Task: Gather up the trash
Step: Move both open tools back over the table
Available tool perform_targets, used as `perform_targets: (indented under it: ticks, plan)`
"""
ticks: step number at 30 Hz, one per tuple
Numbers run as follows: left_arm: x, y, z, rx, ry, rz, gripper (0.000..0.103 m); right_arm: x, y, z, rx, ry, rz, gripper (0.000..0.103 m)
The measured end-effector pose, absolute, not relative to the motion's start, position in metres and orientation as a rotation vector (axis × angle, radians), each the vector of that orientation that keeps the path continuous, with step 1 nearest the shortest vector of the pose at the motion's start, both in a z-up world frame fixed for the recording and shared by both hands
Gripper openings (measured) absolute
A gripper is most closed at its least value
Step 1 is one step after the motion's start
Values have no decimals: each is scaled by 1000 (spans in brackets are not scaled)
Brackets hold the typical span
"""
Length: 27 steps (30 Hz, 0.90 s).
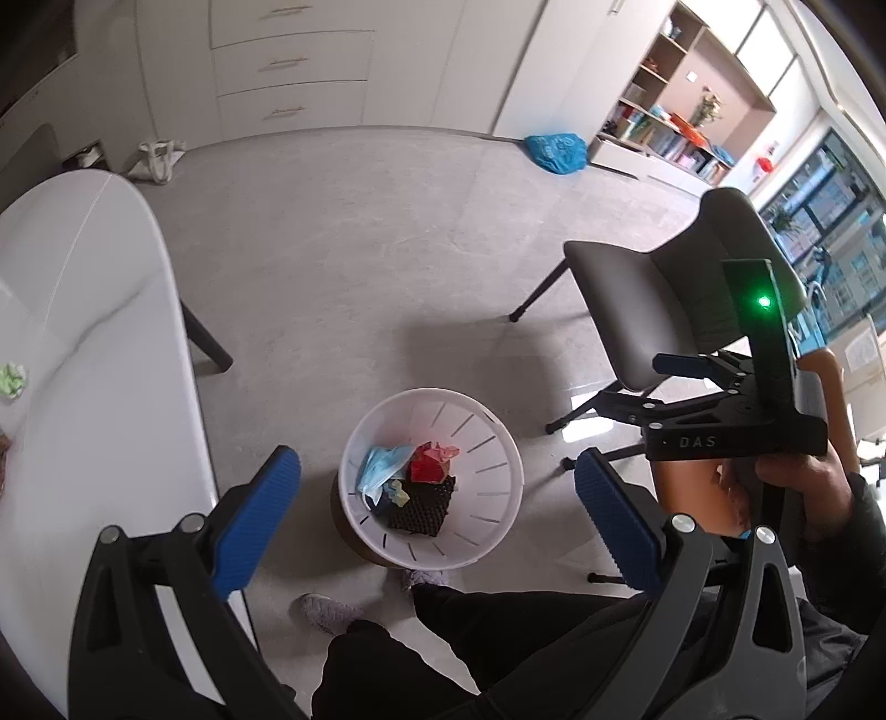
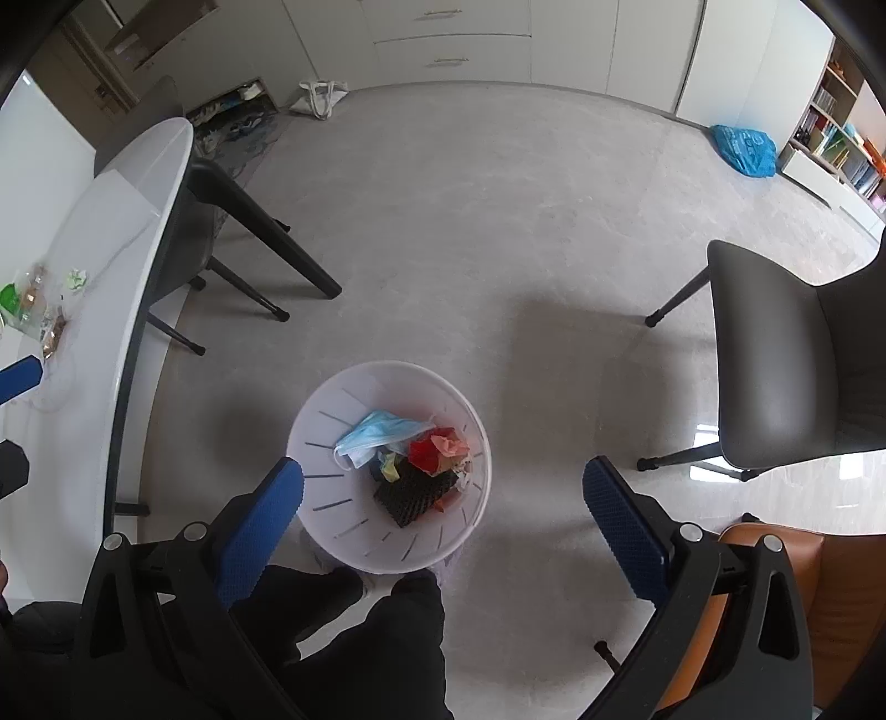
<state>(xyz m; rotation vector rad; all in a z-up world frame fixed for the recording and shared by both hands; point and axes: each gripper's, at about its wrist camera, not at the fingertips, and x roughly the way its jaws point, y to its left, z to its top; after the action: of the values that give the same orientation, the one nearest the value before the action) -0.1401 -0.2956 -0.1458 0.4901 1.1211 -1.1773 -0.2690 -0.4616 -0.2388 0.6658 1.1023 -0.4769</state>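
The bin (image 1: 432, 482) is the landmark here. It is a white round basket with slits in its wall, and it stands on the grey floor (image 1: 343, 232) just in front of the person's shoes (image 1: 331, 612).

The left gripper (image 1: 437, 515) hangs above the bin and points steeply down at it. Its two blue pads (image 1: 257, 515) stand wide apart, one on each side of the bin in the left wrist view, and nothing is between them. The right gripper (image 2: 443, 518) is also above the bin, with its blue pads (image 2: 260, 531) spread wide and empty. In the left wrist view the right gripper (image 1: 678, 365) shows to the right of the bin, held by a hand (image 1: 803, 482) in a dark sleeve, with a green light on its body.

The trash lies inside the bin: a light blue mask (image 2: 376, 435) toward the far-left side, a red crumpled paper (image 2: 429, 454) with a pink piece (image 2: 451, 440) beside it, a small yellow scrap (image 2: 390, 471), and a black ribbed piece (image 2: 412, 493) under them.

To the left of the bin is a white table (image 1: 94, 343) with dark legs. On it, well apart from the bin, lie a green-white crumpled paper (image 1: 14, 379) and some wrappers (image 2: 33, 310). To the right of the bin stands a grey chair (image 2: 775, 365). An orange seat (image 2: 775, 587) is near the right gripper. Far behind the bin, near the white cabinets (image 2: 470, 39), a blue bag (image 2: 745, 147) lies on the floor, and a white tote (image 2: 321, 97) too.
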Motion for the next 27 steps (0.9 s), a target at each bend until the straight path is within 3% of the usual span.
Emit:
perform_targets:
  ticks: [15,27]
  plan:
    - [-19,-182,-125,257,1078,-758,95,-154,-396,-184,537,1029,-282,100]
    - [94,-77,-146,244,1036,-460,95,-43,-322,-157,443,1037,-103,100]
